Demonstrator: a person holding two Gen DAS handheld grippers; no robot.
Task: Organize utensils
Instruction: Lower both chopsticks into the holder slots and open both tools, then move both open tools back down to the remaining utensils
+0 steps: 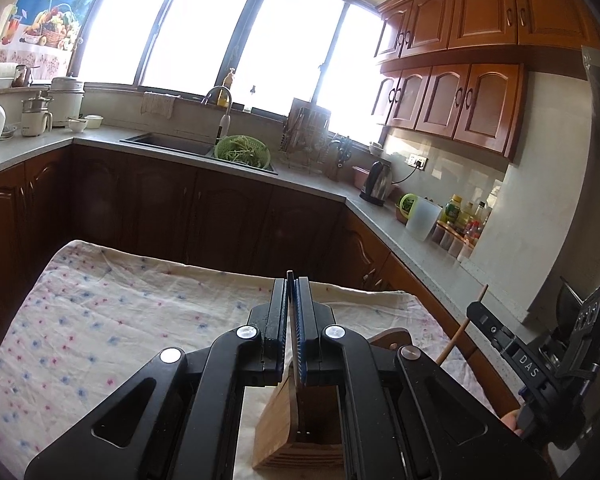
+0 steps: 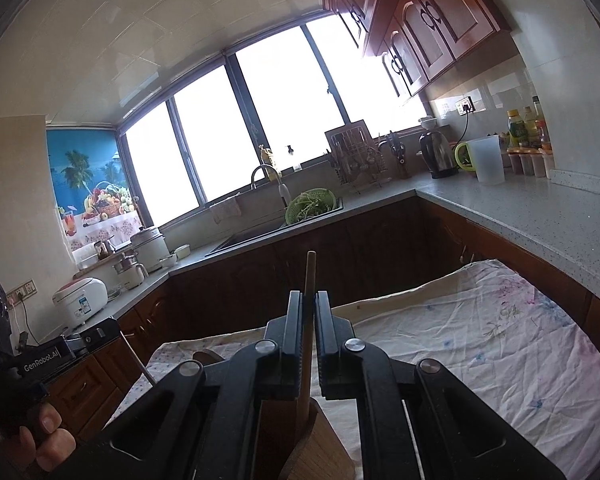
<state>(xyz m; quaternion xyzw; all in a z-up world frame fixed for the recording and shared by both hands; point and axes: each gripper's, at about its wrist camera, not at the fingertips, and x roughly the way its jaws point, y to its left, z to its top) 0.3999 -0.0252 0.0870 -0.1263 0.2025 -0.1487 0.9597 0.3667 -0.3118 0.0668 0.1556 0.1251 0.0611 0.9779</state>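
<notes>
Left claw has its jaws pressed nearly together, pinching a thin flat edge that rises from the wooden utensil holder right below it; looks like the holder's wall or divider, can't tell which. The holder stands on the worktop w/ a floral cloth spread ahead and to the left of the claw. Right claw is clamped on a wooden stick, prob. a chopstick or spoon handle; the stick runs up betw. the jaws, top end poking out past the fingertips, lower end going down into the holder just under the claw. In the left wrist view the same stick shows off to the right, tilted, next to the right claw's body. Beyond both claws: dark cabinets, sink w/ a green colander, kettle further right by the wall, bright windows behind
</notes>
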